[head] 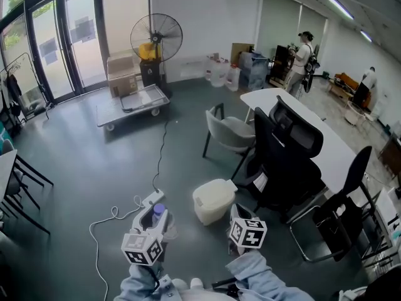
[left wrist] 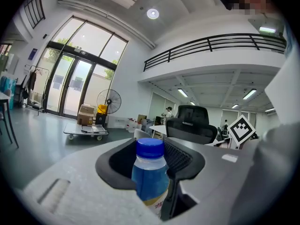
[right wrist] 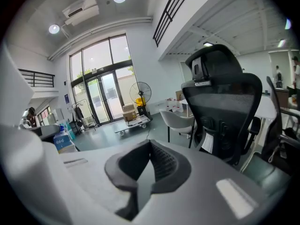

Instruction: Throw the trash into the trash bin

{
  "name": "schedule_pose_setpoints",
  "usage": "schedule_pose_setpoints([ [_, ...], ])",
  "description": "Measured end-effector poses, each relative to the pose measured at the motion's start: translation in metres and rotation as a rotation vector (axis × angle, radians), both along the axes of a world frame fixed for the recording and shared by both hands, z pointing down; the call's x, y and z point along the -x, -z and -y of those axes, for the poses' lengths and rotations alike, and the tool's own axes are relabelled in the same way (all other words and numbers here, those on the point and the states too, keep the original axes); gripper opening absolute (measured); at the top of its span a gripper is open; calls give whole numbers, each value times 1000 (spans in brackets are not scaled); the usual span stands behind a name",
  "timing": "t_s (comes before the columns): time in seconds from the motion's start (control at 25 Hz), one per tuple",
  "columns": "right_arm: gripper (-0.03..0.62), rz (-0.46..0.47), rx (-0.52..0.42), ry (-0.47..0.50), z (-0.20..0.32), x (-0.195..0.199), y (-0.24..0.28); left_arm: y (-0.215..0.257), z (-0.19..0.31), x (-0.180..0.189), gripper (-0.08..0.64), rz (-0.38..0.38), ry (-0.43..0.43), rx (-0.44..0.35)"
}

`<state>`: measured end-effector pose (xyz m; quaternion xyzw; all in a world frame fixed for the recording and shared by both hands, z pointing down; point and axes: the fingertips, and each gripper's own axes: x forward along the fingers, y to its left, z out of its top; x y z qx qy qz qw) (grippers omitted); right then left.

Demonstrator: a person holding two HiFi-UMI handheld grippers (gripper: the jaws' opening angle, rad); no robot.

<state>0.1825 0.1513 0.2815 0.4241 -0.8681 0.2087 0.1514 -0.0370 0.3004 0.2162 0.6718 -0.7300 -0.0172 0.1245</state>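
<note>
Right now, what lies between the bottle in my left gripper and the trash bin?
Only bare grey floor, in the head view, between the bottle and the trash bin. The white cable lies on the bottle's other side.

Left gripper (left wrist: 154,172), jaws clamping blue-capped bottle (left wrist: 150,170)

- Bright, even daylight is coming through the glass doors (head: 56,42) at the head view's upper left; the grey floor (head: 94,162) shows a soft sheen and only faint shadows.
- The ceiling strip lights (head: 341,6) are glaring white.
- Both gripper views bulge hard, with black corners; the round ceiling lamp (left wrist: 153,13) blows out.
- Up close, the bottle (left wrist: 151,172) looks slightly soft to me.
</note>
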Motion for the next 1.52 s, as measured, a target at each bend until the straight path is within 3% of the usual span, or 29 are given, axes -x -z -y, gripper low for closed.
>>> schedule_pose_setpoints([
  [0.24,3,-19,24,-24,20,2,-14,-4,29,14,190,-10,-13,-4],
  [0.48,3,-52,21,-95,58,3,-16,1,79,52,190,-23,-15,-40],
  [1.08,3,-94,-28,-203,162,106,15,22,224,168,190,-30,-150,-73],
  [1.52,3,-158,-39,-217,188,171,25,-6,270,232,190,-87,-184,-52],
])
